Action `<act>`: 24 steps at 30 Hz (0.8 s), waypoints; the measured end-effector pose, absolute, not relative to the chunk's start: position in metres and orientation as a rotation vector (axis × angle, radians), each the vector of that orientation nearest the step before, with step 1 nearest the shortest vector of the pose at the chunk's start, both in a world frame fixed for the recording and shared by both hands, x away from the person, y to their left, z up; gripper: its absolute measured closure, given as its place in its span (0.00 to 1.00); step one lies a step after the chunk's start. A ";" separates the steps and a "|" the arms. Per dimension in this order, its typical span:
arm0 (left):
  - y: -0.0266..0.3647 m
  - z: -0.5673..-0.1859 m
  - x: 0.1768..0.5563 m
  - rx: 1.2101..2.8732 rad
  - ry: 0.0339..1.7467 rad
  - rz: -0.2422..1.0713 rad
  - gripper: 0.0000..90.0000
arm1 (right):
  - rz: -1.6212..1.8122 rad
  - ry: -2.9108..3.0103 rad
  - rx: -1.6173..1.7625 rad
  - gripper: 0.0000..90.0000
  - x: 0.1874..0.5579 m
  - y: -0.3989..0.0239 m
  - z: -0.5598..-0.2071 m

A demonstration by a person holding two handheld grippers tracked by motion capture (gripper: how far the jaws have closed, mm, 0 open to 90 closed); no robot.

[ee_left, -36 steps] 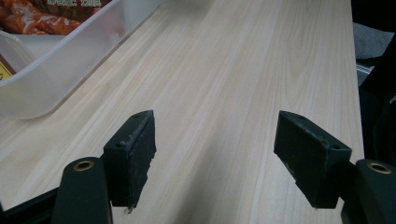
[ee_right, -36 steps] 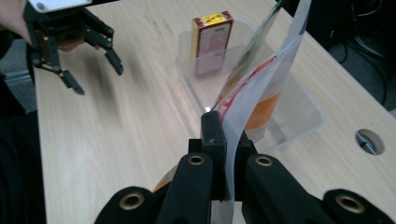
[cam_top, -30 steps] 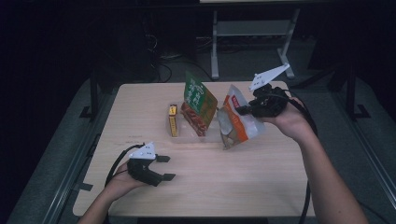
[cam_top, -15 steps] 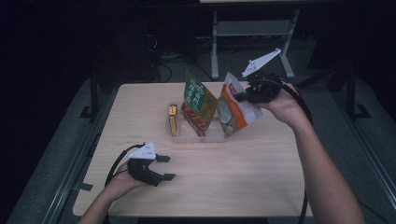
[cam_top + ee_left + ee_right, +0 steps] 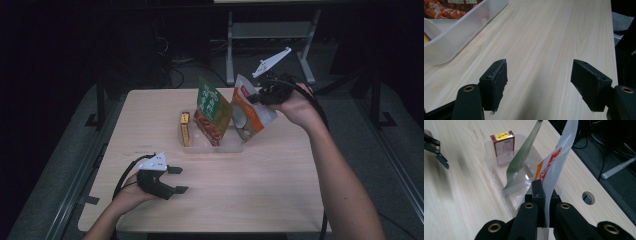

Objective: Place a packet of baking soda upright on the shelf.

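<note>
Pale wooden table [image 5: 260,185] under dark surroundings, and the right gripper [image 5: 257,96] has its jaws pinched on the top edge of a white-and-orange plastic pouch [image 5: 246,116], tilted over the clear plastic tray [image 5: 227,146] holding a green-and-red snack bag [image 5: 212,110] and a small yellow box [image 5: 185,128]. Left gripper [image 5: 175,180] rests near the front edge, jaws spread wide, nothing between them.

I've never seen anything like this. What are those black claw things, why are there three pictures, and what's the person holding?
A person holds a grabbing tool in each hand. One picture looks down from above the wooden table; the other two come from small cameras riding on each tool. The left gripper rests low by the near edge, its fingers wide apart with nothing between them. The right gripper pinches the top of a white and orange snack bag, lowering it into a clear plastic tray. In that tray stand a green bag and a small yellow box.
</note>
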State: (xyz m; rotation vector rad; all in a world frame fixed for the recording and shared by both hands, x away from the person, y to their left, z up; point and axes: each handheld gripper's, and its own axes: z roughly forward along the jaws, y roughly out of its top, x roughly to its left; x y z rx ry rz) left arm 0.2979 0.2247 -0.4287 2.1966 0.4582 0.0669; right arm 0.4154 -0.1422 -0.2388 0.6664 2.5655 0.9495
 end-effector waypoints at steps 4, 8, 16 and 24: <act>0.225 -0.428 0.298 2.200 0.456 0.069 0.32 | 0.926 2.578 0.675 1.00 0.421 -0.137 -0.243; 0.225 -0.428 0.298 2.199 0.456 0.069 0.32 | 0.903 2.586 0.681 1.00 0.425 -0.133 -0.248; 0.225 -0.428 0.298 2.200 0.455 0.065 0.32 | 0.886 2.586 0.695 1.00 0.431 -0.128 -0.253; 0.226 -0.428 0.299 2.183 0.453 0.066 0.32 | 0.876 2.588 0.749 1.00 0.438 -0.126 -0.262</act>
